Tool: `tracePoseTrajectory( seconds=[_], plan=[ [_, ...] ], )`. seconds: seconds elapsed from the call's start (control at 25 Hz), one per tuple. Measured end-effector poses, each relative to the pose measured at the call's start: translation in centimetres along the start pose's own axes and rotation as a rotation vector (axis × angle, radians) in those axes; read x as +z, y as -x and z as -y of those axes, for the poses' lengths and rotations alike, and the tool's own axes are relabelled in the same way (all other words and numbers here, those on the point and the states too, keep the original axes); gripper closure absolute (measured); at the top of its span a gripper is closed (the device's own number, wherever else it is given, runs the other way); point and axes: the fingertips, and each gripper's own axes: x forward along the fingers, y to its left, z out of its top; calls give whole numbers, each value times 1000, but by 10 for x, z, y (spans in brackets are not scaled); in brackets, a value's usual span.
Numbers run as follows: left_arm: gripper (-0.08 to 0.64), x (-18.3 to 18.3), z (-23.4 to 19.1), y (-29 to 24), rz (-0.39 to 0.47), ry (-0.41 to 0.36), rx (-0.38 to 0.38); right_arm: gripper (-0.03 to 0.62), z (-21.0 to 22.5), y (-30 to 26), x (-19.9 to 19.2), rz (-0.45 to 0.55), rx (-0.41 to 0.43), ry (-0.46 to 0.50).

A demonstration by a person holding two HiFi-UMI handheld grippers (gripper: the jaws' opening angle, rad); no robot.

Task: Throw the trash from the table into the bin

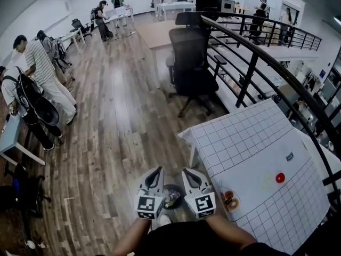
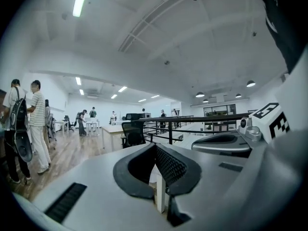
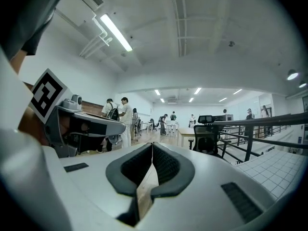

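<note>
left hand-held gripper [image 1: 157,170], right hand-held gripper [image 1: 187,172]: closed, empty | gridded table [image 1: 250,143] | wood floor [image 1: 117,116] | bin [image 1: 171,196], probably, below

Black office chair [image 1: 189,57] beside railing [image 1: 246,81]

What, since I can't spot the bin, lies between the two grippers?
In the head view, the bin shows in the gap between the left gripper and the right gripper, lower down than both.

Two grey marker-cube grippers [image 1: 158,169] [image 1: 187,170] at 6 o'clock. One white gridded table [image 1: 250,137], 4 o'clock; one black swivel chair [image 1: 189,63], 12 o'clock.
</note>
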Motion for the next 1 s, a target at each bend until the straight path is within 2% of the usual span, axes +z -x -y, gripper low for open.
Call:
tracePoseTrajectory(
  seconds=[0.16,0.36,0.72,1.0],
  plan=[
    [537,2,39,-16,-11,-12,-69,568,29,28,-2,-3,-63,-10],
    [537,24,94,-22,-9,-42,-184,568,62,81,12,8,-200,-38],
    [537,16,245,-83,-6,-95,-421,568,175,198,-20,11,-472,-85],
    [537,19,333,-106,-16,-110,-534,568,234,298,-27,12,-664,-88]
  ],
)
